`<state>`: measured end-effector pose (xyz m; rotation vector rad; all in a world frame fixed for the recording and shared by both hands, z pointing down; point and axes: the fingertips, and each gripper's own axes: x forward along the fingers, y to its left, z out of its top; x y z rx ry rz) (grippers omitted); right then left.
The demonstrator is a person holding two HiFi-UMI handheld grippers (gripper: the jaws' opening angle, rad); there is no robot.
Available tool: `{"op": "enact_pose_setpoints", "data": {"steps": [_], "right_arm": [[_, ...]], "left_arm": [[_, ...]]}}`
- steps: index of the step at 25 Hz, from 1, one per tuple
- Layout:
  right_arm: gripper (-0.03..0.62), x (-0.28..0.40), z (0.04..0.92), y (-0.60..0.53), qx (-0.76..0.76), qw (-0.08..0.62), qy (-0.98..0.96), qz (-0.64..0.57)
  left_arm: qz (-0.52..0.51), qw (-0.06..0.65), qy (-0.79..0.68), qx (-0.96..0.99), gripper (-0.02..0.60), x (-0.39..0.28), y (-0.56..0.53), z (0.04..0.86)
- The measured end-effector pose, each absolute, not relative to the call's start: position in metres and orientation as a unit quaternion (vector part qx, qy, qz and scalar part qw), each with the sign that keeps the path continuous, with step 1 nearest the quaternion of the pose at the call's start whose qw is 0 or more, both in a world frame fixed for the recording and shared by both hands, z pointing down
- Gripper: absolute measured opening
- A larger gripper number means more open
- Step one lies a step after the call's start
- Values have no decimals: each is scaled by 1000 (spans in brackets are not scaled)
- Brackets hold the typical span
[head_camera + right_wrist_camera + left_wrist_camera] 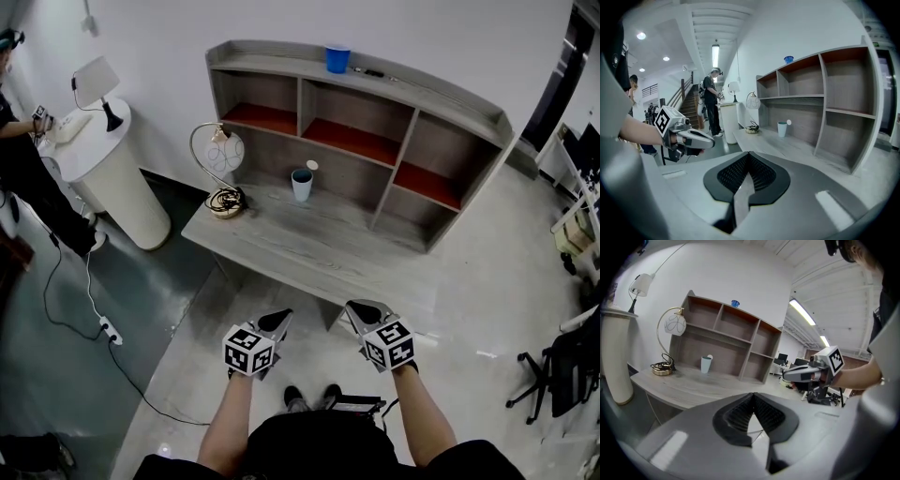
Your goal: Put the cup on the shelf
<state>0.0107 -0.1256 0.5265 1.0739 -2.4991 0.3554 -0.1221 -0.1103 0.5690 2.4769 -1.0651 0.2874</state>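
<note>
1. Ambiguity is my main worry. A pale cup (302,185) stands upright on the desk top (281,246), in front of the shelf (441,101) and its middle compartment, while a blue cup (337,58) sits on the shelf's top board. I judge this fits either a cup waiting to go up or a cup already placed, so I could reach for the wrong one.
2. Both tools are clenched with nothing between the jaws. The left gripper (274,323) and right gripper (362,312) hover side by side short of the desk's front edge, well apart from either cup. Arriving at a cup with the jaws together would only shove it over.
3. The pale cup looks light and tall. A glancing touch could tip it, or send it toward the lamp (223,155) near its left.
4. The blue cup stands high and far back. A stretched reach there could knock it against the wall or off the board.
5. The uprights between compartments leave little room, so a carried cup could clip an edge.
</note>
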Motion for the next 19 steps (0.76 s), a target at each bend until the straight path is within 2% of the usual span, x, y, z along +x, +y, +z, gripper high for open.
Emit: {"op": "enact_pose_setpoints", "data": {"steps": [19], "right_arm": [[11, 53, 522, -157, 378, 202, -896, 118]], "left_arm": [[138, 161, -408, 888, -3, -63, -150, 548]]}}
